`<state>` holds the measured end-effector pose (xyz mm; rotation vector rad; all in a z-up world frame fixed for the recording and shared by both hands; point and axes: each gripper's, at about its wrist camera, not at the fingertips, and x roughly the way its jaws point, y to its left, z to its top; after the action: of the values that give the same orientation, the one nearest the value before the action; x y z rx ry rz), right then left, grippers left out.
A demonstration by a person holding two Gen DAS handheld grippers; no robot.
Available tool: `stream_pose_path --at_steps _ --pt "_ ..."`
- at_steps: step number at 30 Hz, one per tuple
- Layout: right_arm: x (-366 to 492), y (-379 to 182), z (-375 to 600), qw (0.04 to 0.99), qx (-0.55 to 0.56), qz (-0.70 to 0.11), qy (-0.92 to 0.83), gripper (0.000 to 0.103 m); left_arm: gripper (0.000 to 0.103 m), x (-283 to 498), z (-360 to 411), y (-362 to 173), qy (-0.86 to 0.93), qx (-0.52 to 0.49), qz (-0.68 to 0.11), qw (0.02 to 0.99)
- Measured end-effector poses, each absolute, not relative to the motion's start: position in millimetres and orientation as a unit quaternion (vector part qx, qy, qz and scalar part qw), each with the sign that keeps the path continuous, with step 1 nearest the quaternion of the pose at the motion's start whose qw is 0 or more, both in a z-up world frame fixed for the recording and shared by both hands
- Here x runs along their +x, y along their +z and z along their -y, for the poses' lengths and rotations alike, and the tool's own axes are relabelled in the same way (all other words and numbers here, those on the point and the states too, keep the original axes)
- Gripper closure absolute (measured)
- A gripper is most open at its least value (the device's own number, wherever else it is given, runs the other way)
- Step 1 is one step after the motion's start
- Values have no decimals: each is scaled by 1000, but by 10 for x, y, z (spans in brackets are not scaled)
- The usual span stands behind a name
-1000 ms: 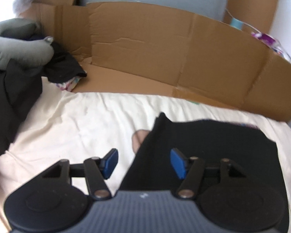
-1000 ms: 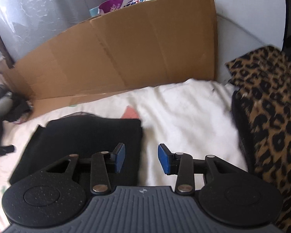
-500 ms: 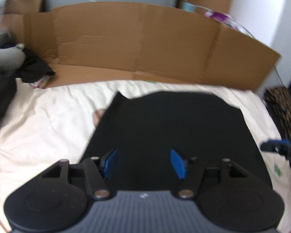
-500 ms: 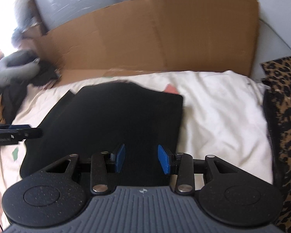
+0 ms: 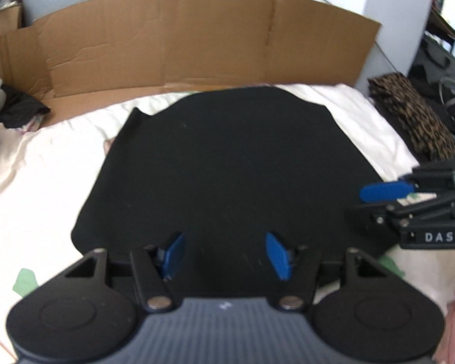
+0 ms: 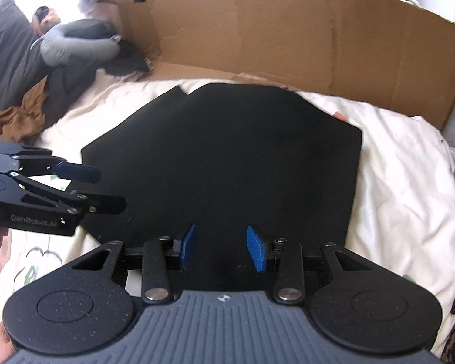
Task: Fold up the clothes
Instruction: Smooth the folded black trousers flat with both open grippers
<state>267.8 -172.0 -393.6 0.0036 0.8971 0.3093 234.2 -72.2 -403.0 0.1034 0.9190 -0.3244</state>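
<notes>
A cream bedsheet (image 5: 45, 163) covers the bed, backed by a cardboard sheet (image 5: 173, 36) against a pale wall (image 5: 391, 15).

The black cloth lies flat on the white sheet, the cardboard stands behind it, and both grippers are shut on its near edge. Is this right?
Not quite. The black cloth does lie flat on the white sheet with the cardboard behind it, but neither gripper holds it. The left wrist view shows the left gripper open, and the right wrist view shows the right gripper open, both over the near edge.

I count one folded black garment (image 5: 227, 163) on one cream bedsheet (image 5: 45, 163), one cardboard sheet (image 5: 182, 36), one leopard-print cloth (image 5: 409, 109), and my two tools: left (image 5: 226, 253), right (image 6: 221, 247).
</notes>
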Motion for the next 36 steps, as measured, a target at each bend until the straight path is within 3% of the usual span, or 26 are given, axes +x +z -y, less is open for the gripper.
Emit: stream_pose_path --at_steps 18,21,32,34,36 --pt "2622 -4157 1915 881 -69 -452 118 61 42 2314 174 -4294 -94 84 -484 866" --pt "2565 -4054 1971 884 -64 -452 103 61 48 2281 105 -4211 -71 80 -482 869" --pt "2328 -3917 1801 886 -62 -439 133 61 49 2190 683 -4085 -168 74 -449 875" --pt "2324 -3924 1757 886 -67 -438 137 62 56 2168 778 -4101 -187 73 -447 872" --pt "2329 -3926 1721 886 -72 -437 139 70 61 2148 862 -4117 -206 74 -446 868"
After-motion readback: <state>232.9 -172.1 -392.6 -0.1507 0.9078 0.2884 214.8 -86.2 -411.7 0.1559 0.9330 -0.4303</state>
